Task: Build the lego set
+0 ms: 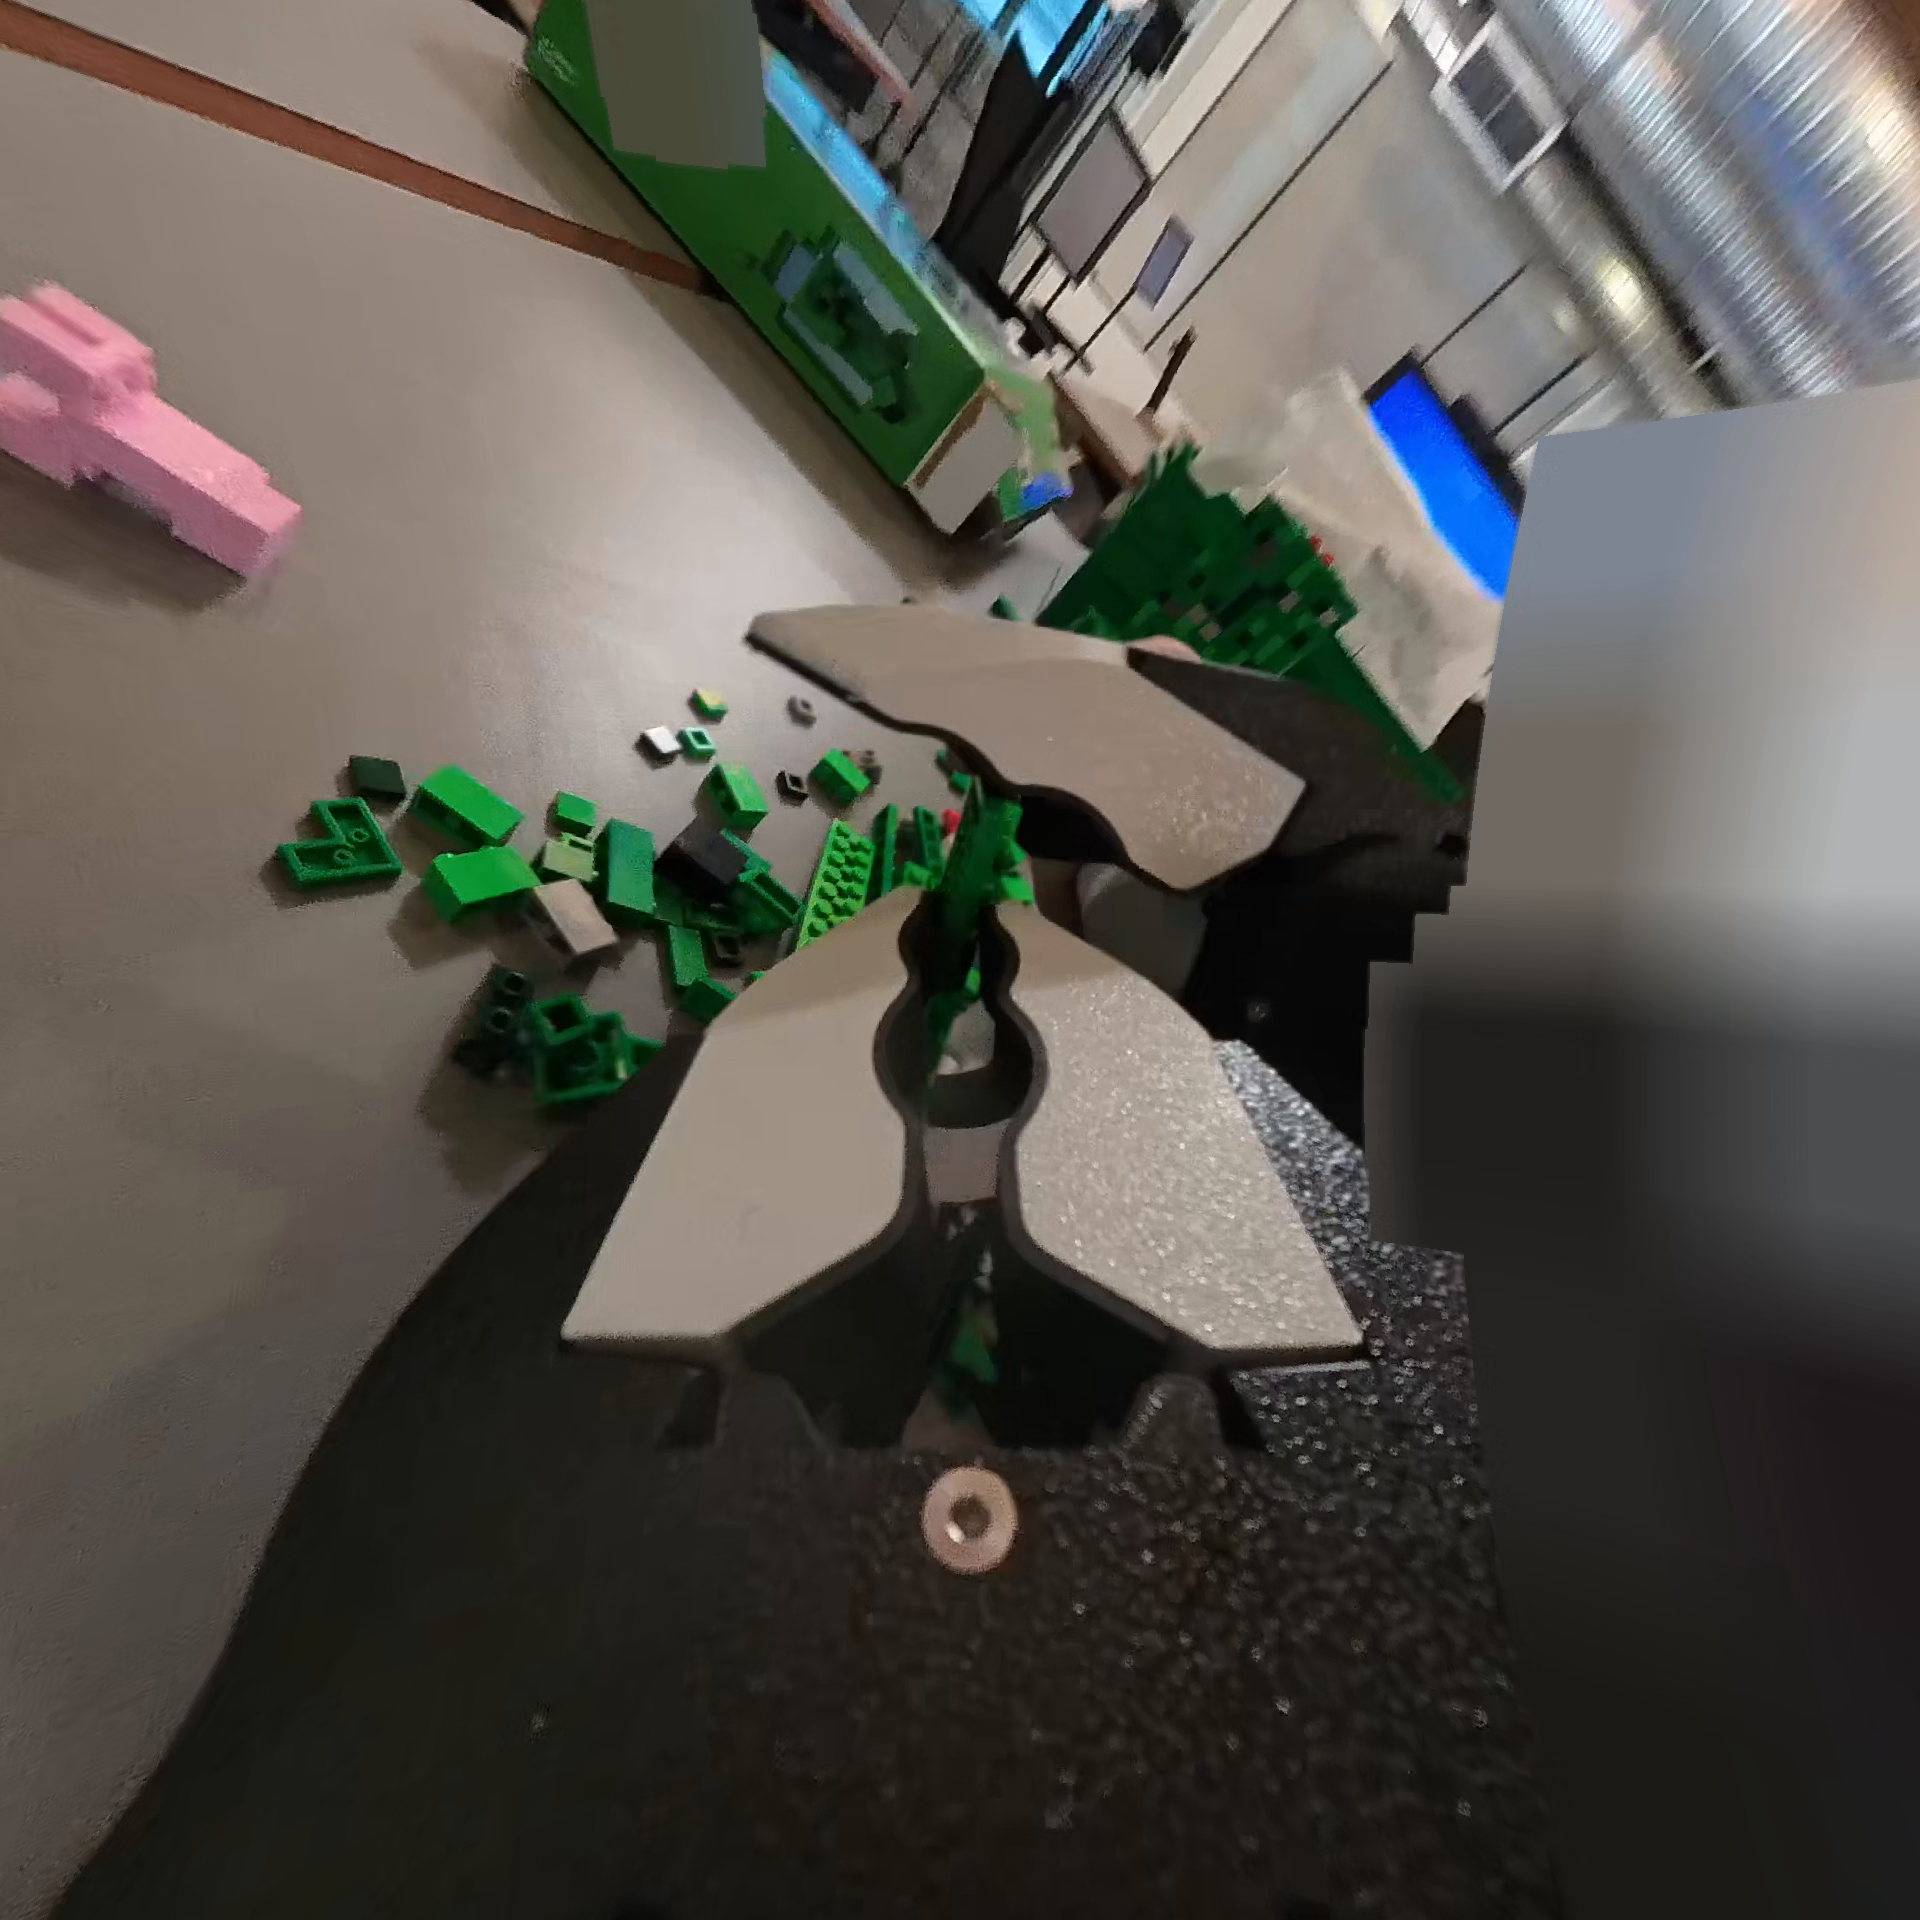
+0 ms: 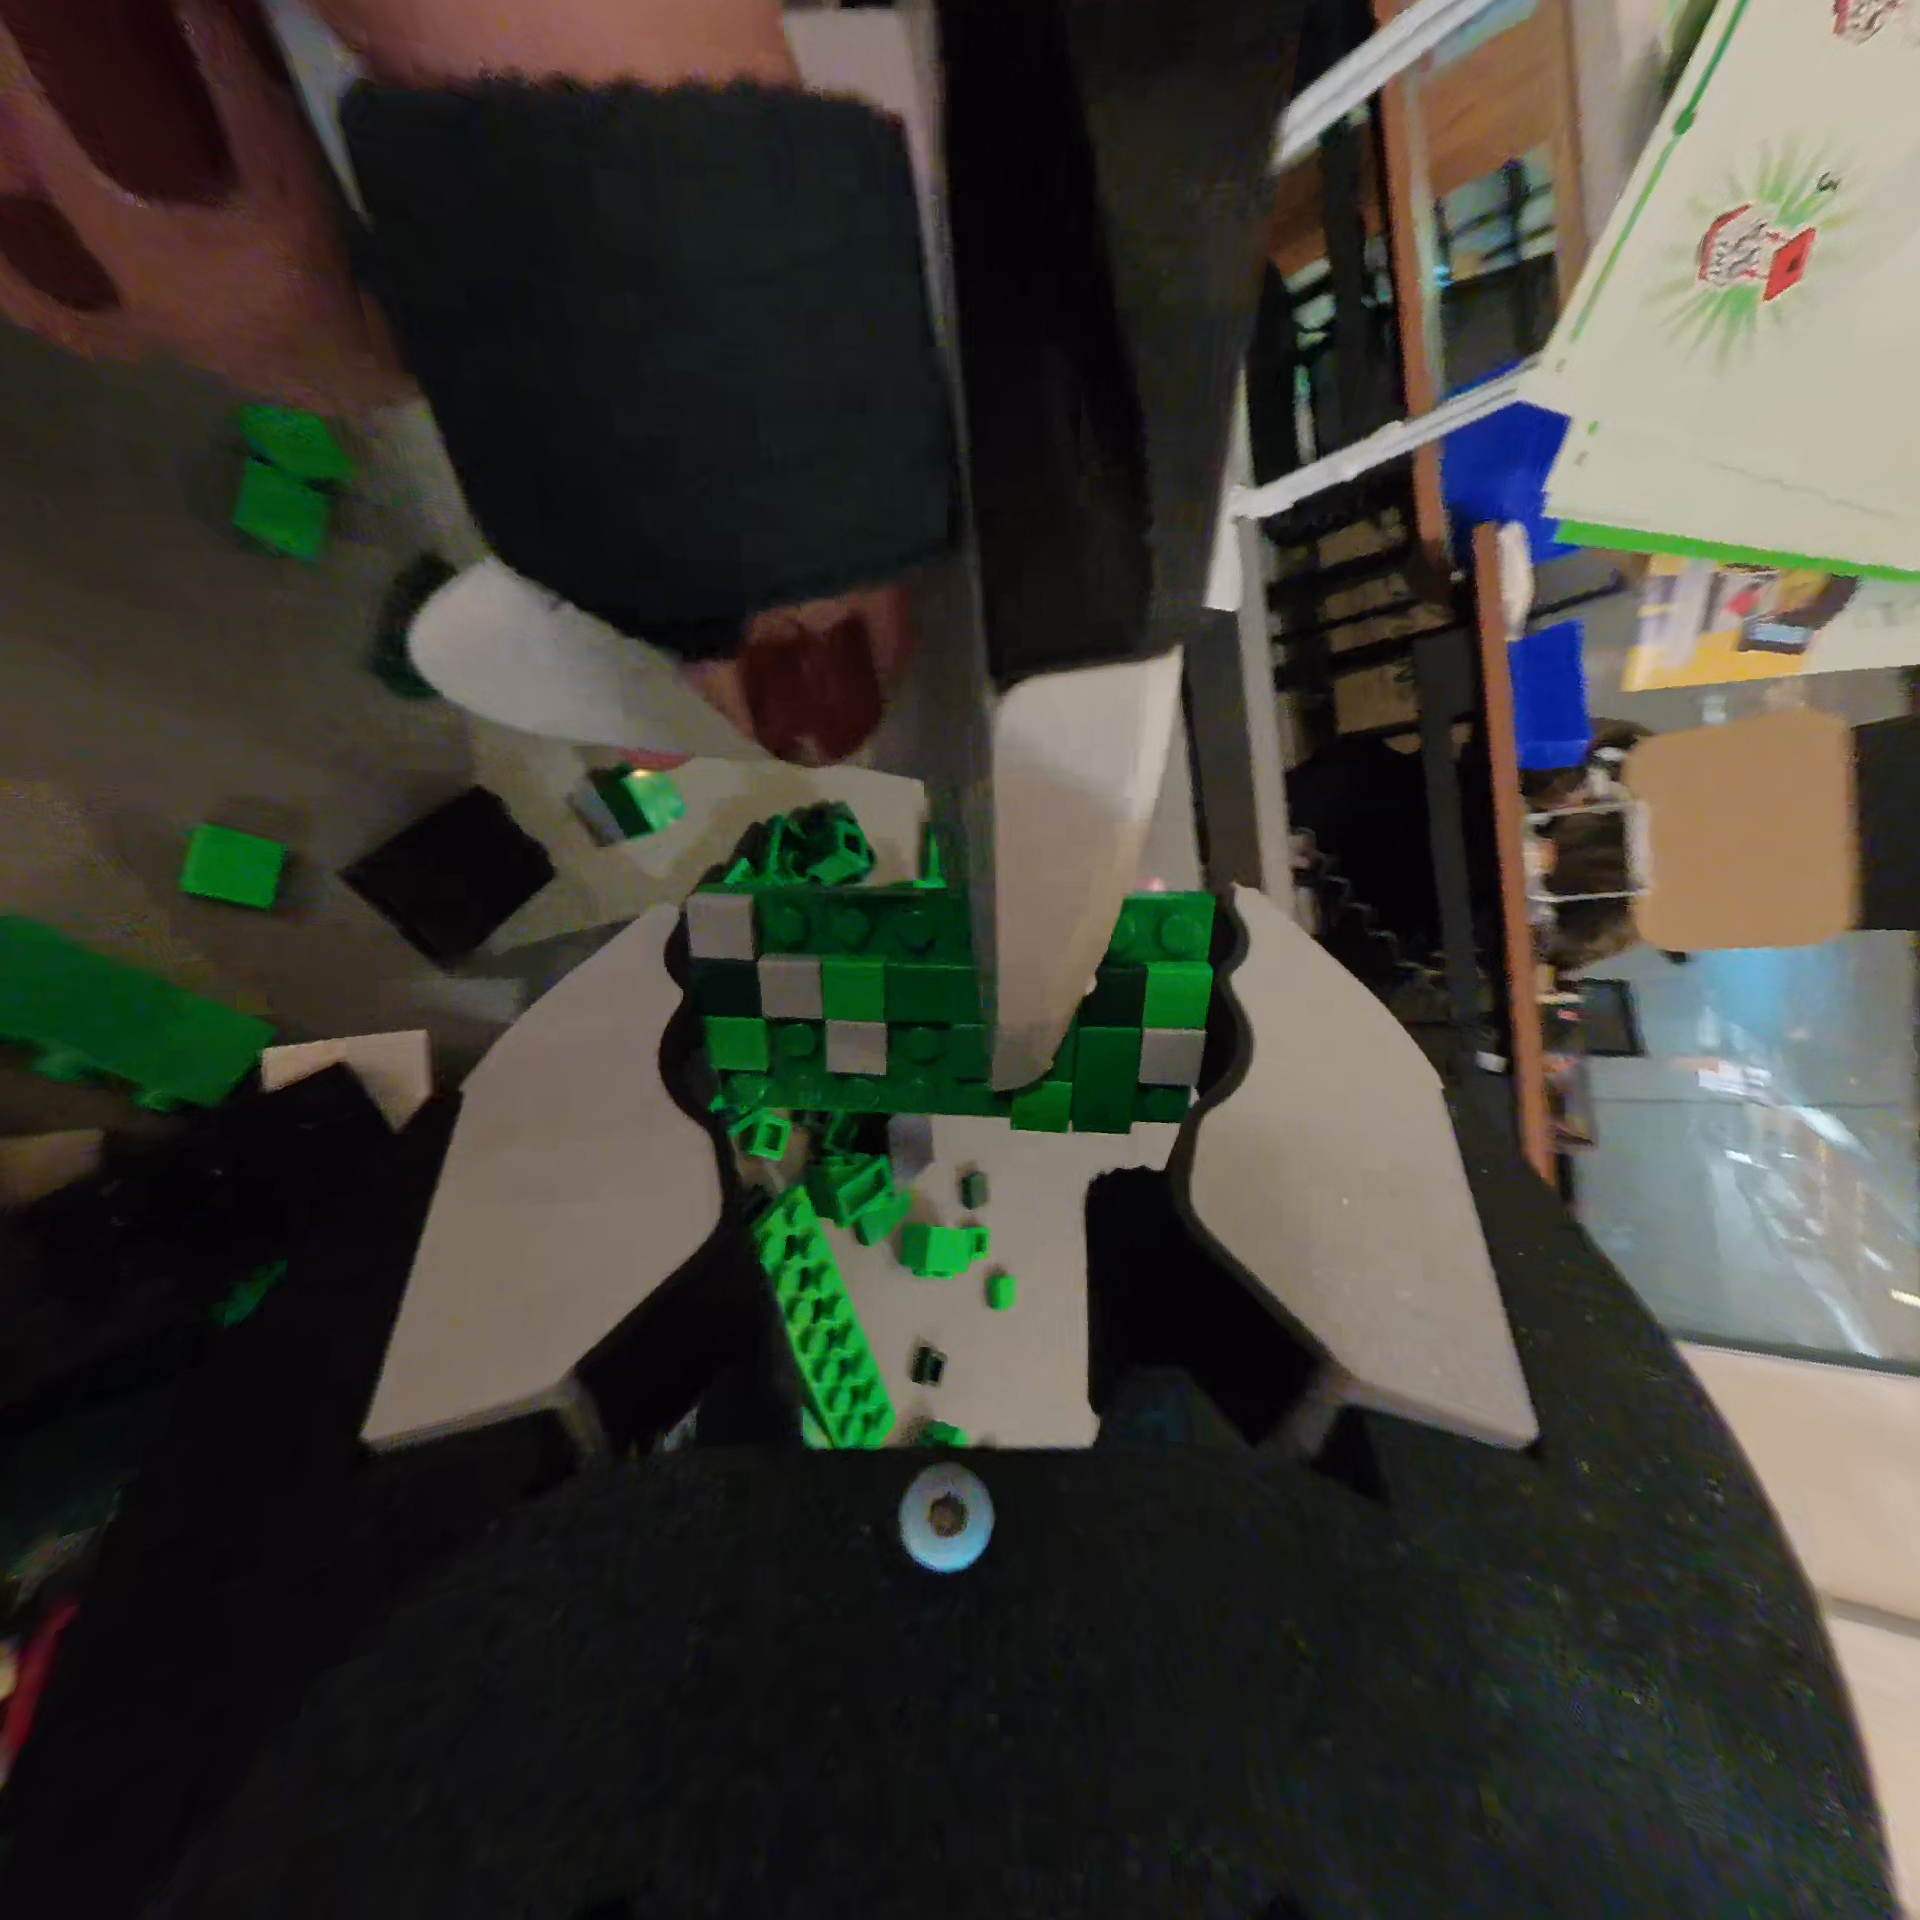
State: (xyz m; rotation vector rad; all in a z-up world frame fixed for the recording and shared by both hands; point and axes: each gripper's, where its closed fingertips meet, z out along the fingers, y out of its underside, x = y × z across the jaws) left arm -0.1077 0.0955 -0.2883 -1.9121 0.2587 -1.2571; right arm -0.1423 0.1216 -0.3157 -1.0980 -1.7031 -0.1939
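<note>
Green panel: your right tongs (image 2: 951, 997) clamp the checkered wall (image 2: 883, 997) by its ends, long axis across.
Left tongs (image 1: 961, 914): pinch its edge.
Loose bricks (image 2: 831, 1320): on the surface beneath the panel.

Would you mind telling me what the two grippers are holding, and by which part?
Both hold the green-and-grey Lego panel: the right gripper clamps its two side edges, the left gripper pinches its thin edge.

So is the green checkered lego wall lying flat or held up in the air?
Held up. The green-and-grey checkered lego panel sits clamped between the right gripper jaws, with loose green bricks on the grey table showing beneath it.
</note>
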